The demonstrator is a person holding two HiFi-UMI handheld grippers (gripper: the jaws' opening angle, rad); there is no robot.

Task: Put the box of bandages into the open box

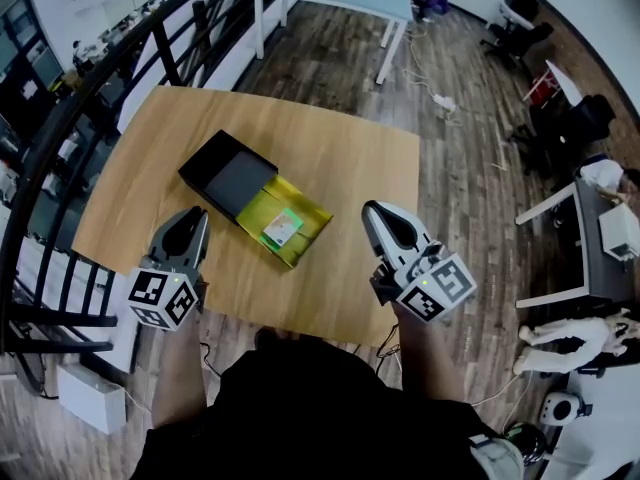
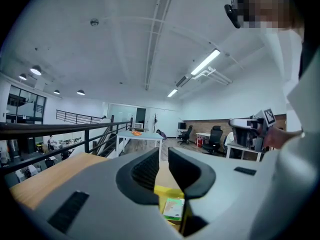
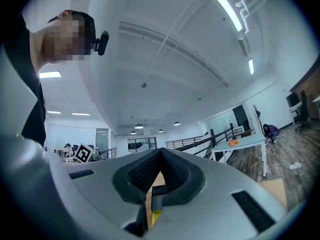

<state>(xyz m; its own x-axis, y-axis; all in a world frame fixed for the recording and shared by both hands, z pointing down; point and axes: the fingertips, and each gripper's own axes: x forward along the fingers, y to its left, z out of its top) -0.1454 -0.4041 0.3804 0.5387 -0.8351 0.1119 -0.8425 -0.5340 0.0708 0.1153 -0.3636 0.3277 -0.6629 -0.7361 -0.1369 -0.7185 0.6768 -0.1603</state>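
Lying flat inside the yellow open box (image 1: 256, 209) on the wooden table (image 1: 330, 153), the box of bandages (image 1: 282, 227) shows its green-and-white face up. A black cover (image 1: 228, 173) touches the open box's far-left end. The left gripper (image 1: 196, 215) hovers near-left of it, jaws parted and empty. The right gripper (image 1: 372, 211) is off to the right, jaws closed tip to tip on nothing.

On the table (image 1: 350, 158) the box of bandages (image 1: 282, 228) lies inside the open box (image 1: 256, 206), between left gripper (image 1: 193, 218) and right gripper (image 1: 373, 210).
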